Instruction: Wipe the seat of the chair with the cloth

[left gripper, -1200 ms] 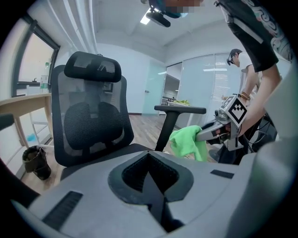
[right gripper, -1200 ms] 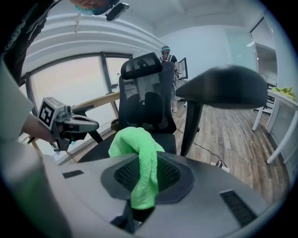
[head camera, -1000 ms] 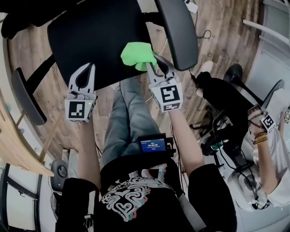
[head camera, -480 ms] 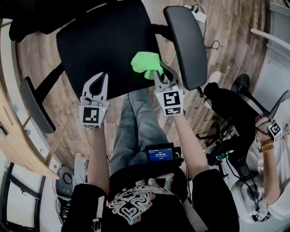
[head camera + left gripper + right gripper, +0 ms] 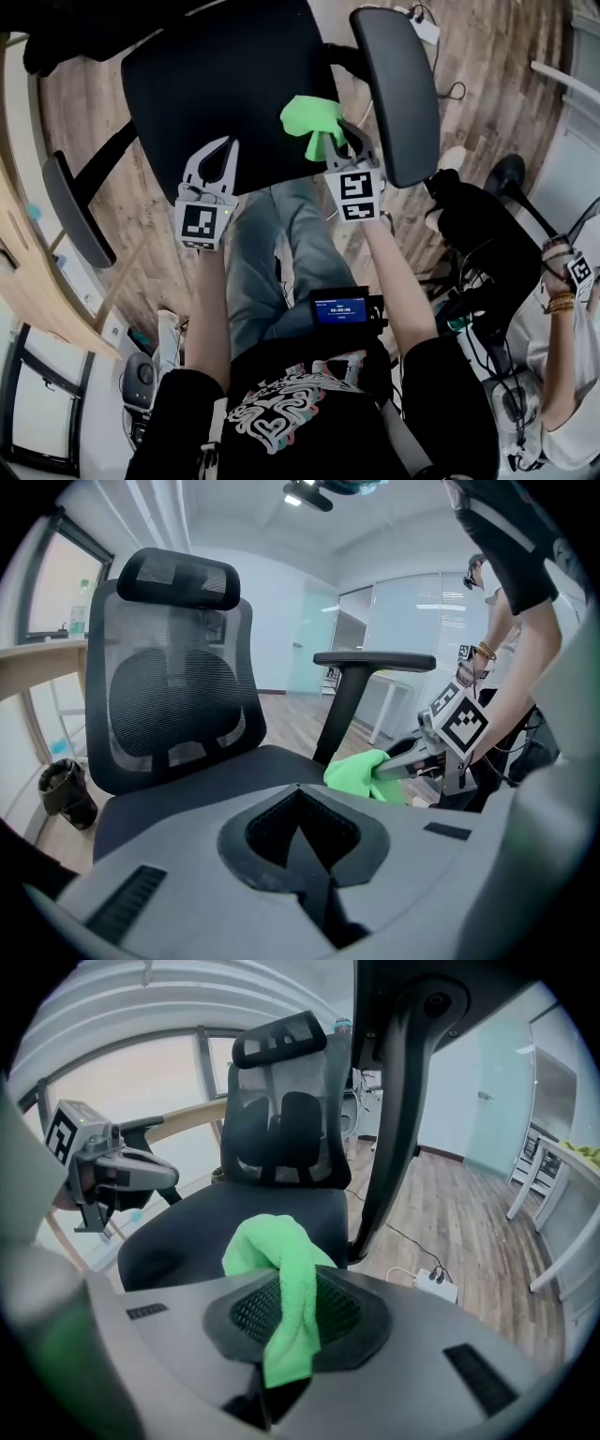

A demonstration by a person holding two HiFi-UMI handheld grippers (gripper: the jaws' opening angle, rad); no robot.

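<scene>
The right gripper (image 5: 339, 141) is clamped on the green cloth (image 5: 312, 117). A fold is pinched between its jaws and the rest bunches out ahead of them. The cloth sits at the front right corner of the seat (image 5: 225, 75), just inside the right armrest (image 5: 398, 89). No view settles whether it is pressing on the fabric or riding just above it. The left gripper (image 5: 223, 148) has its jaws together on nothing and hovers over the seat's front edge, well apart from the cloth.

Over the last second very little has changed. Both grippers have kept their places along the front edge while the view itself drifted, and the cloth stays balled at the same corner. I judge the wipe is only at its start, with nearly the whole seat still to cover. The cloth would likely clean better spread flat than bunched.

The seat is a dark, smooth, slightly dished pad with a mesh backrest (image 5: 178, 696) and a headrest (image 5: 178, 574) behind it. The floor (image 5: 487, 66) is wood plank, and a power strip (image 5: 433, 1283) lies on it. A pale wooden worktop (image 5: 23, 281) runs along the left. Another person (image 5: 562, 319) stands at the right.
</scene>
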